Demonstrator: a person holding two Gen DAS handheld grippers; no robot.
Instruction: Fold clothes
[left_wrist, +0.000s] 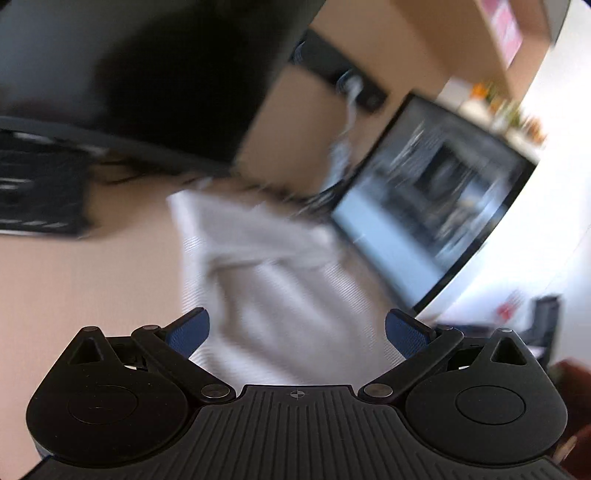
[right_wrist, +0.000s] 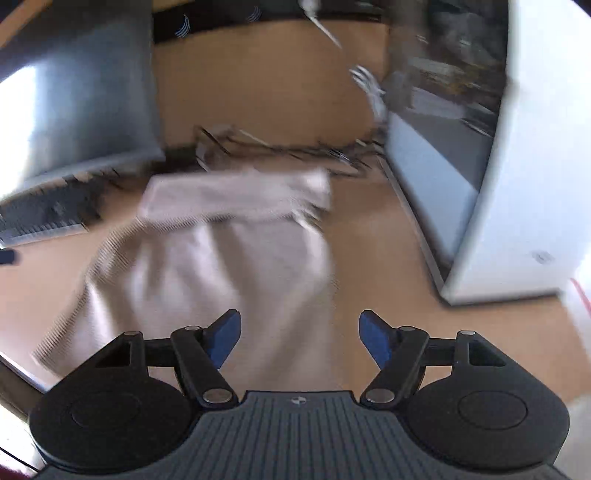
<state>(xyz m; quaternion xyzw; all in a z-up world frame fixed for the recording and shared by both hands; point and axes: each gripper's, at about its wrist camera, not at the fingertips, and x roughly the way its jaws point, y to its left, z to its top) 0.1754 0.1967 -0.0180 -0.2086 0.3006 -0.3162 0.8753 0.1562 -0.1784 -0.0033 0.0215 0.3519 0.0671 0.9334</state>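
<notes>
Pale garment (right_wrist: 229, 240) lies at 12 o'clock w/ long axis running away on counter (right_wrist: 369, 236). Right hand-held gripper (right_wrist: 300, 338) slightly nearer; left hand-held gripper (left_wrist: 297, 334) too, both spread apart, empty.

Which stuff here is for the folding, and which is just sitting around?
For the folding:
- pale garment on the desk
- left gripper, open
- right gripper, open

Just sitting around:
- keyboard
- monitor
- tangle of cables
- wooden desk
</notes>
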